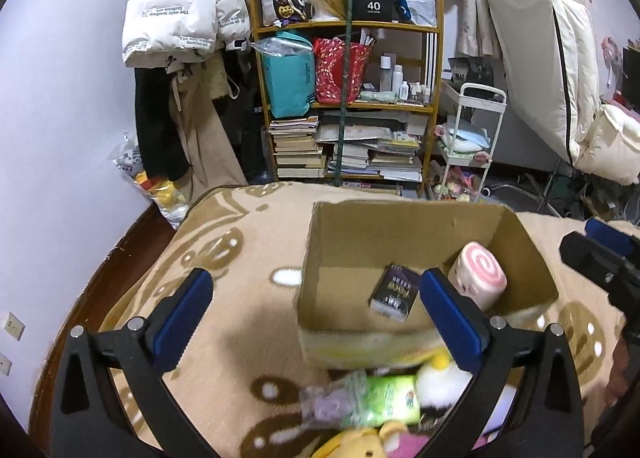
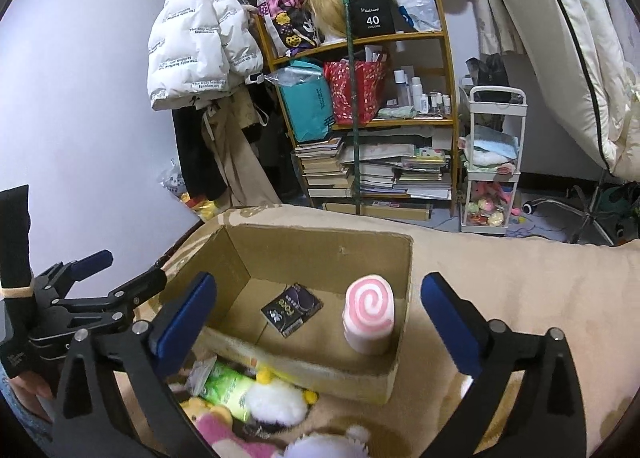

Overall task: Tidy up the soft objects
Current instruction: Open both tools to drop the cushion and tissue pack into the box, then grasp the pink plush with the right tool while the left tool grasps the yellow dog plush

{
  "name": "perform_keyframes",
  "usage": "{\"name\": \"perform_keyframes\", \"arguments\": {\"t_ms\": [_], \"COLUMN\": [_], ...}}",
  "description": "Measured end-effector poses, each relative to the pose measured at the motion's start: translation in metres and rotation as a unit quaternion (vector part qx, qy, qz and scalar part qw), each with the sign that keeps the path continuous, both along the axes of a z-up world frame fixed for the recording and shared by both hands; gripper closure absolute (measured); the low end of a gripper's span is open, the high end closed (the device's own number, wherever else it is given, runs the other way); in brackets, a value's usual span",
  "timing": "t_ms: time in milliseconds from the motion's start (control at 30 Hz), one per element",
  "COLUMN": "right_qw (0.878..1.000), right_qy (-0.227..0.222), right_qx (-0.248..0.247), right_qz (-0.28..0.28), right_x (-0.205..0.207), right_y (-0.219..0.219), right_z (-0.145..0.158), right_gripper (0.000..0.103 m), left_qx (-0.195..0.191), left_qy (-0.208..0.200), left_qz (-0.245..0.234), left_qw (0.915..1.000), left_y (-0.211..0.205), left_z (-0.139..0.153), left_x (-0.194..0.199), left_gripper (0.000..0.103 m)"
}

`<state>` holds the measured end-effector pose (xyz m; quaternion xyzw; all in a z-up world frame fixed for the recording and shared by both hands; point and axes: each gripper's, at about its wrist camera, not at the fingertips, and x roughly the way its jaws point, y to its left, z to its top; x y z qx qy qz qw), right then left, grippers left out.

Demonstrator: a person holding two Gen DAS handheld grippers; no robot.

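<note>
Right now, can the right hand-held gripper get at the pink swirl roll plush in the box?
Probably yes. The right hand-held gripper is open and empty, and the pink swirl roll plush stands upright in the open-topped cardboard box, with only the near wall to clear and a small dark packet lying apart from it.

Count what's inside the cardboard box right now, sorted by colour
Pink and white: 1, the swirl roll plush, standing upright against the right wall of the cardboard box.
Black: 1, the small printed packet, lying flat on the box floor.
Total: 2
</note>
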<state>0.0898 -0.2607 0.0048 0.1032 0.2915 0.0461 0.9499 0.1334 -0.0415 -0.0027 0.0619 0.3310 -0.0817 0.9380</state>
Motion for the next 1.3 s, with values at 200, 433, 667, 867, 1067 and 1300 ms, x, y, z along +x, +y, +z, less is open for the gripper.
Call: {"name": "perform_keyframes", "arguments": {"t_ms": [200, 433, 667, 867, 1067, 1300], "right_qw": [1.0, 1.0, 1.0, 0.999, 0.999, 0.997], "right_qy": [0.002, -0.004, 0.001, 0.01, 0.016, 0.056], "right_qx": [-0.008, -0.012, -0.021, -0.034, -0.045, -0.049], "right_qz": [-0.003, -0.007, -0.007, 0.0, 0.013, 0.017], "right_x": [-0.025, -0.054, -0.078, -0.089, -0.091, -0.078], "right_y": [0.005, 0.012, 0.023, 0.036, 0.046, 0.051], "right_z": [0.007, 0.015, 0.015, 0.01, 0.003, -0.016], "right_gripper": [0.0, 0.0, 0.0, 0.0, 0.0, 0.0], "left_qx": [0.004, 0.025, 0.022, 0.012, 0.008, 0.033], "left_qy": [0.012, 0.022, 0.041, 0.061, 0.084, 0.126], "left_qz": [0.004, 0.001, 0.001, 0.013, 0.014, 0.011], "left_qw": [0.9999, 0.9995, 0.9989, 0.998, 0.9964, 0.9914], "left_y": [0.008, 0.011, 0.022, 0.035, 0.042, 0.035], "left_z": [-0.001, 0.003, 0.002, -0.001, -0.01, -0.034], "left_x": [-0.025, -0.055, -0.077, -0.084, -0.08, -0.068], "left_gripper": [0.001, 0.001, 0.001, 0.001, 0.001, 0.001]}}
